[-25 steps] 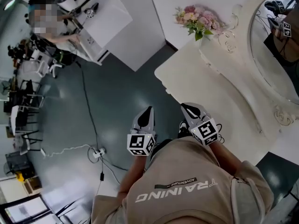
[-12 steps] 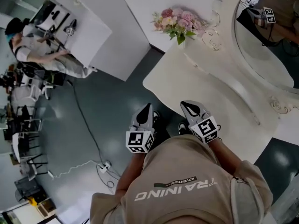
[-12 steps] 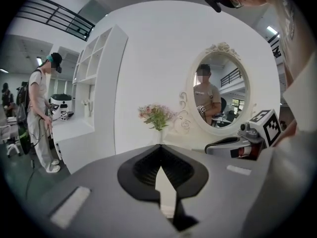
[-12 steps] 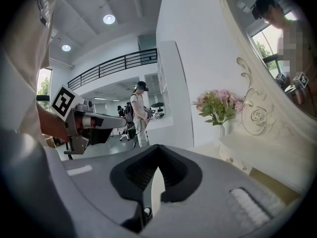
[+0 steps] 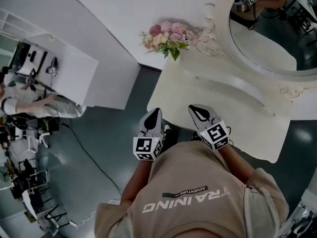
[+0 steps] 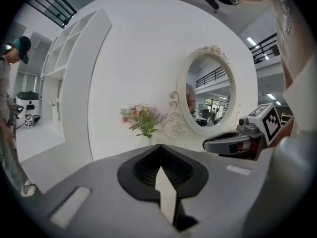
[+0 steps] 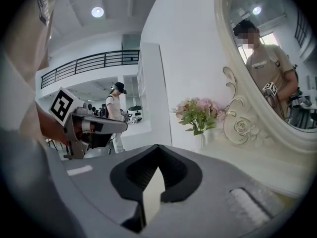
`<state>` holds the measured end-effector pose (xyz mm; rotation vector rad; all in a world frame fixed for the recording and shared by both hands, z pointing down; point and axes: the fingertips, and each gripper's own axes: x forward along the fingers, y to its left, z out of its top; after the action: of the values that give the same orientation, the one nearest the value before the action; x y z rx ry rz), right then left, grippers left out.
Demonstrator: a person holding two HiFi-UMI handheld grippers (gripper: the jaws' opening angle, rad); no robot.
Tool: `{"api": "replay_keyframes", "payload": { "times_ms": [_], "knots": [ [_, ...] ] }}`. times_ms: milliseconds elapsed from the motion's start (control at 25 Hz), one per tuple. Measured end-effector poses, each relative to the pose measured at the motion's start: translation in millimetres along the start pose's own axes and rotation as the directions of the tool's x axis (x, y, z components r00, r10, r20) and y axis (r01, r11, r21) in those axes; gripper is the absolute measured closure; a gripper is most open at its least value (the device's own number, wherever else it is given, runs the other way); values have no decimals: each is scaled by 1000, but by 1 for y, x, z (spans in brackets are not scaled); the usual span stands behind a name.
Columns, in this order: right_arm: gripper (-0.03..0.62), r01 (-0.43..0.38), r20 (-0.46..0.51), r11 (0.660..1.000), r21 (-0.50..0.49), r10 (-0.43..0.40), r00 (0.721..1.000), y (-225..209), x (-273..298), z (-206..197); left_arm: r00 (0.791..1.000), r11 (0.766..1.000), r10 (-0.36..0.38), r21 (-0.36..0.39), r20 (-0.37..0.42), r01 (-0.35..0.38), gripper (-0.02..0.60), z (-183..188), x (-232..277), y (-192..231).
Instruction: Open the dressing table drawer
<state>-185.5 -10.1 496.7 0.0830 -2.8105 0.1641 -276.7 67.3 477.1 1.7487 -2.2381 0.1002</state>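
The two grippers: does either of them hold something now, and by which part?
Nothing is held. The left gripper and the right gripper both have their jaws together, with nothing between them.

Tabletop: cream-white paint, smooth, low sheen from where I watch. Mirror: glass, bright and glossy. Mirror frame: carved scrollwork in the same cream finish. Floor: dark, smooth, faintly shiny. Left tongs and right tongs: I read matt grey plastic with black ribbed lining inside. Shirt: beige cloth, soft, matt. Wall: flat matt white.
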Motion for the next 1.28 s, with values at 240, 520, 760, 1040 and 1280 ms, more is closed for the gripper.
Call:
{"api": "replay_keyframes", "payload": {
  "times_ms": [240, 520, 760, 1040, 1280],
  "knots": [
    [592, 162, 17, 986, 30, -163, 986, 1, 17, 20, 986, 985, -169, 26, -16, 169, 563, 15, 17, 21],
    [592, 345, 27, 935, 85, -349, 937, 4, 27, 26, 935, 934, -351, 49, -54, 353, 563, 13, 39, 35],
    [592, 496, -21, 860, 117, -498, 867, 6, 8, 14, 863, 863, -497, 58, -94, 503, 563, -1, 59, 23],
    [592, 601, -69, 787, 141, -598, 799, 8, -34, 1, 814, 813, -577, 45, -64, 580, 563, 6, 75, -9],
    [592, 599, -62, 784, 164, -598, 799, -14, -40, 3, 816, 816, -571, 45, -88, 576, 563, 9, 86, -25]
  ]
}}
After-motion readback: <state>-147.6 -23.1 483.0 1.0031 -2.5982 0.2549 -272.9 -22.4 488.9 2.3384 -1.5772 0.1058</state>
